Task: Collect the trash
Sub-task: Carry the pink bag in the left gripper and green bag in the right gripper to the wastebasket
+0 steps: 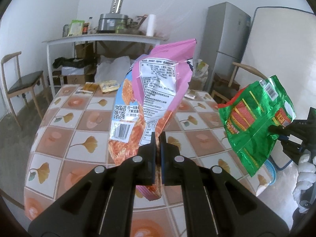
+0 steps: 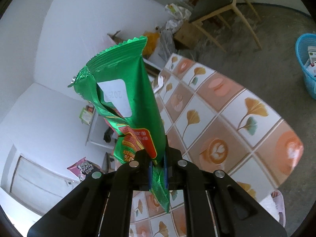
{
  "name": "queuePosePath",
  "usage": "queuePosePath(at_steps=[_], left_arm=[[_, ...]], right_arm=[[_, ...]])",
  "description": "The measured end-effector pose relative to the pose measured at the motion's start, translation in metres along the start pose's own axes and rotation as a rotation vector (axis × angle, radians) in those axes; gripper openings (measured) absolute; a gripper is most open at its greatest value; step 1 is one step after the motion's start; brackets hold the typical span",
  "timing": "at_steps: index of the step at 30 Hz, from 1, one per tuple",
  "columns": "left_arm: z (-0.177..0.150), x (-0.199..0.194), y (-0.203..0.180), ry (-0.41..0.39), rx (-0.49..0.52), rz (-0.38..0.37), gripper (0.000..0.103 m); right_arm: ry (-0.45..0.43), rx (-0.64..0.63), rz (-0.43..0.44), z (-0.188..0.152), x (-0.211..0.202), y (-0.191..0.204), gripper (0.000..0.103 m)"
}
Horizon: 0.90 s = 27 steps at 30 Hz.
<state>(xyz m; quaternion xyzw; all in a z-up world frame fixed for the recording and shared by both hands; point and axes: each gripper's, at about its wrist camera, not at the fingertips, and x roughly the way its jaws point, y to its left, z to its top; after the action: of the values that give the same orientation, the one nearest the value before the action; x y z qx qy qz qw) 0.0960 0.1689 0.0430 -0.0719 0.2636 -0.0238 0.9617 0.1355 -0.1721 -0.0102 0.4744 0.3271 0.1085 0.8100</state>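
- Far left, a wooden chair with a dark seat [image 1: 23, 83] stands against the white wall, well apart from the desk.
- On the far edge of the tile-patterned desk with ginkgo leaves [image 1: 65, 138], small yellow snack packets [image 1: 102, 86] lie flat.
- Centre now: the left hand-held gripper [image 1: 157, 144] is clamped on the crumpled pink and orange plastic snack bag [image 1: 154, 90], pinching its lower end, and the bag stands up above the desk, printed back with barcode facing the camera.
- Behind it, a white side table crowded with kitchen items [image 1: 102, 38], and a grey fridge [image 1: 229, 39] further right.
- To the right, the shiny green foil snack wrapper [image 2: 130, 102] is up in the air, the right hand-held gripper [image 2: 158, 164] clamped on its lower part, its crimped top edge pointing up.
- Far right in the right wrist view, a blue plastic basket with papers in it [image 2: 306, 63] sits on the grey floor, well apart from the desk.
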Motion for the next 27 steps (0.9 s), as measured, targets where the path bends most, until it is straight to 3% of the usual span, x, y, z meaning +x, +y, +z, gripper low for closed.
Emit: queuePosePath(at_steps=[5,8,14,17,21,27], left_arm=[[0.01,-0.007,-0.031,-0.023,0.061,-0.063,0.002],[0.017,-0.007,-0.059,-0.029,0.103,-0.138,0.002],[0.039,0.002,-0.132,-0.02,0.193,-0.37,0.002],[0.044,0.009,-0.171,-0.012,0.246,-0.447,0.002],[0.049,0.026,-0.226,0.045,0.287,-0.575,0.002],[0.042,0.062,-0.304,0.165,0.336,-0.698,0.002]], right_arm=[[-0.084,0.032,0.013,0.009,-0.044,-0.015,0.008],[-0.163,0.053,-0.002,0.015,-0.081,-0.028,0.008],[-0.38,0.11,-0.071,0.038,-0.185,-0.063,0.008],[-0.508,0.14,-0.12,0.047,-0.243,-0.083,0.008],[-0.63,0.188,-0.196,0.051,-0.301,-0.111,0.008],[-0.674,0.311,-0.239,0.062,-0.327,-0.168,0.008]])
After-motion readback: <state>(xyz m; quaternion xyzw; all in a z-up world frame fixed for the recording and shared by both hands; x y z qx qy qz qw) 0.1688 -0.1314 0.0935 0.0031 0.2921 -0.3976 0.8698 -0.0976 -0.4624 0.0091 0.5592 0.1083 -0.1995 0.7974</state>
